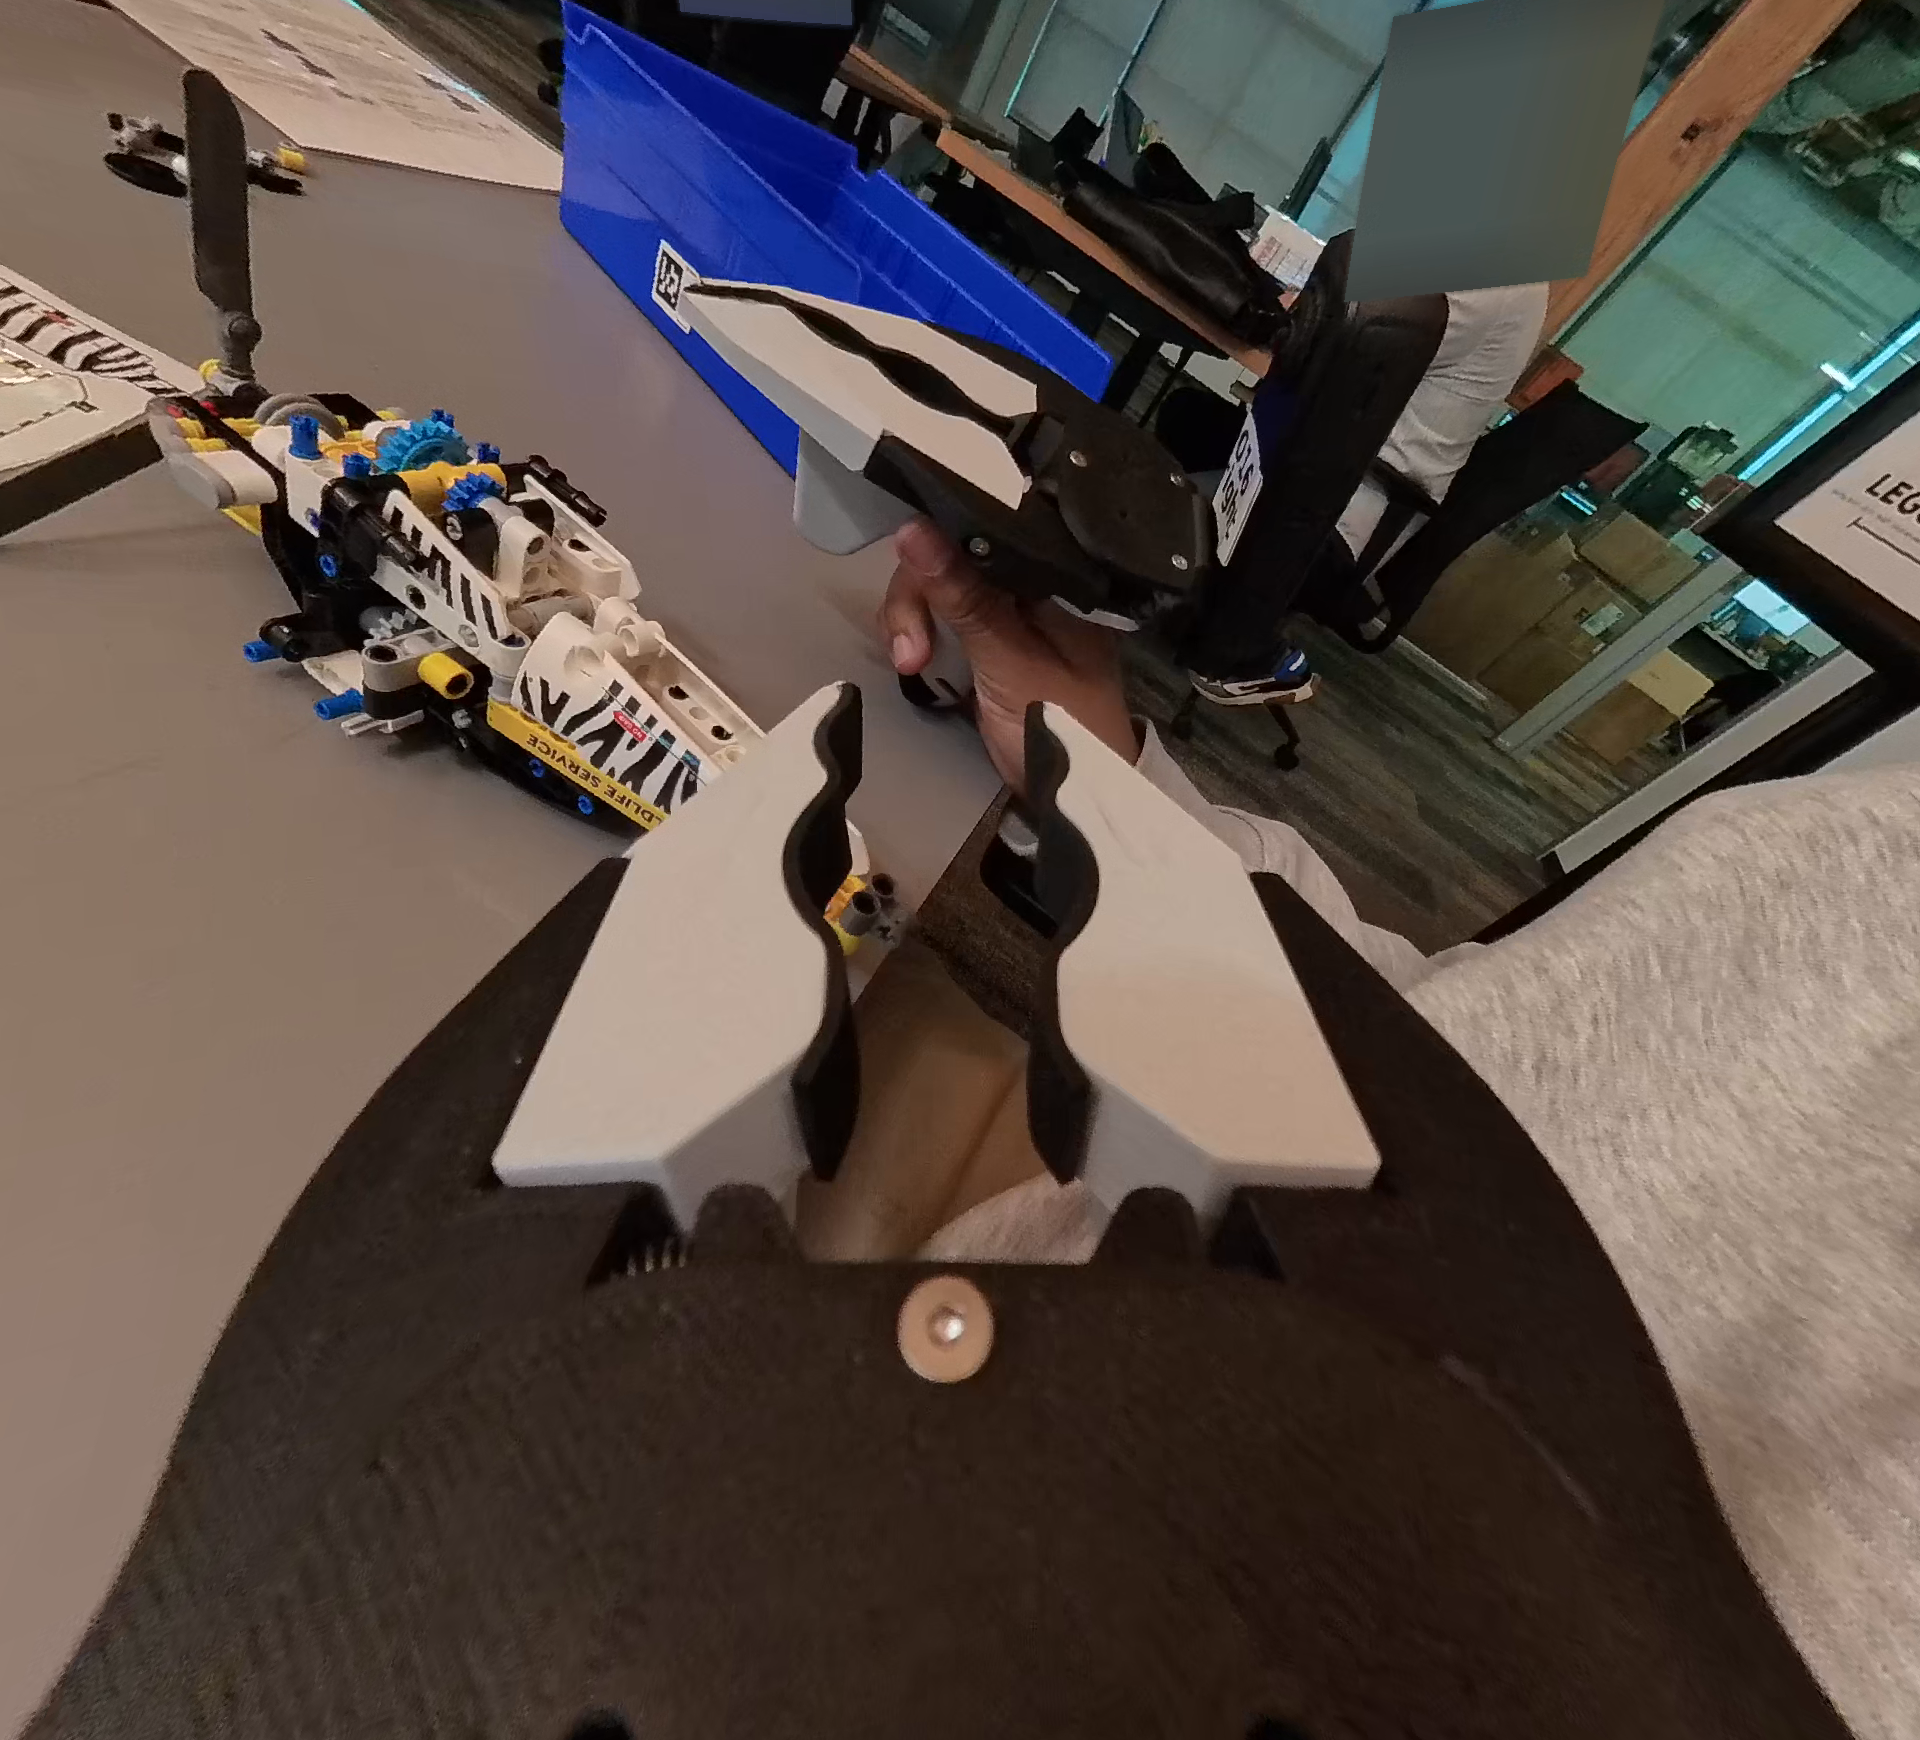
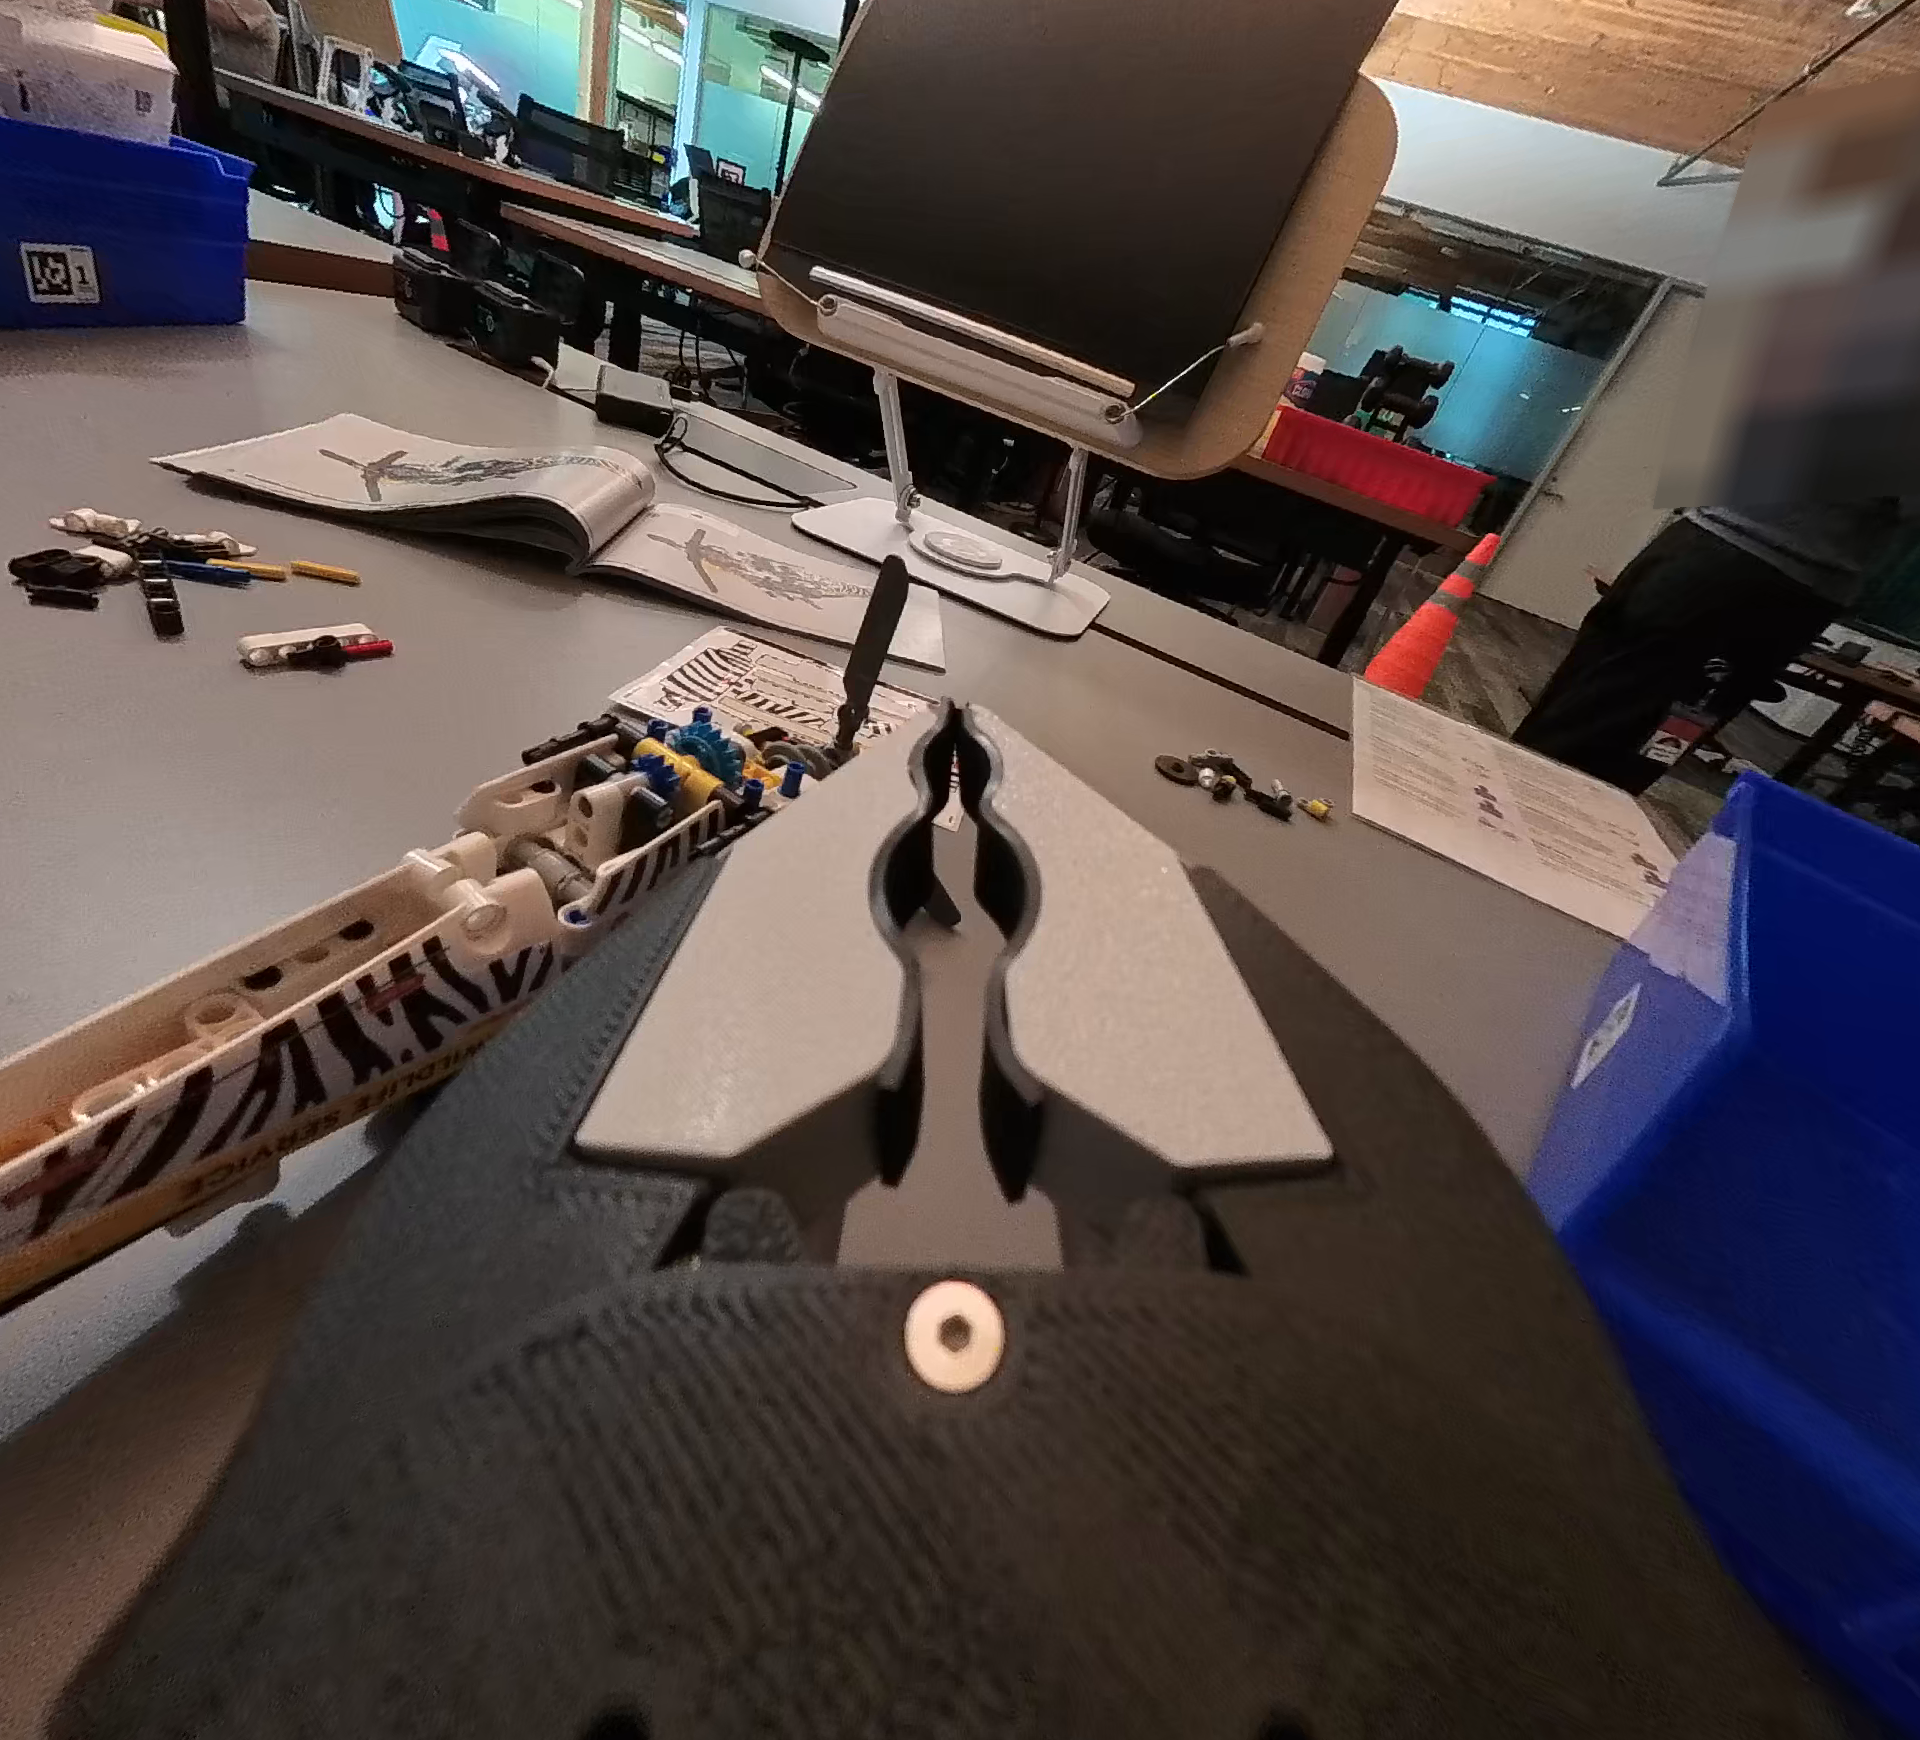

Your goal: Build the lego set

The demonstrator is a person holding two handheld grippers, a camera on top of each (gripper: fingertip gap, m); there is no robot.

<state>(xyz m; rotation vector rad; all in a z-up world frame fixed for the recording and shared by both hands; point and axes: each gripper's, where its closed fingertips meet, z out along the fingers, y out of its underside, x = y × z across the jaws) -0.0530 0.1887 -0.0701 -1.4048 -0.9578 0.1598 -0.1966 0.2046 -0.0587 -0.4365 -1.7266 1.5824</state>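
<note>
A partly built white lego helicopter with zebra stripes and a yellow band [image 1: 447, 568] lies on the grey table [image 1: 208, 963]; one black rotor blade [image 1: 218, 204] stands up from it. My left gripper [image 1: 940, 734] is open and empty, at the table's near edge just right of the model's tail. A small yellow-and-grey piece [image 1: 868, 916] shows between its fingers on the table. My right gripper [image 2: 956, 719] is shut with nothing seen between the tips. It hovers beside the model [image 2: 312, 1015] and rotor blade [image 2: 873, 641]. It also shows in the left wrist view [image 1: 698, 293], held in a hand.
Blue bins stand at the right [image 2: 1745, 1119], far left [image 2: 114, 225] and behind the right gripper [image 1: 779, 236]. An open instruction booklet [image 2: 468, 485], sticker sheet [image 2: 769, 682], paper sheet [image 2: 1507, 817], tablet stand [image 2: 1039, 132] and loose parts [image 2: 156, 568] [image 2: 1236, 781] lie around. The grippers' ends are close to 15 cm from one another. To the black rotor blade [image 1: 218, 204]: right tips about 10 cm, left tips about 20 cm. The right camera catches it too, in the right wrist view [image 2: 872, 640].
</note>
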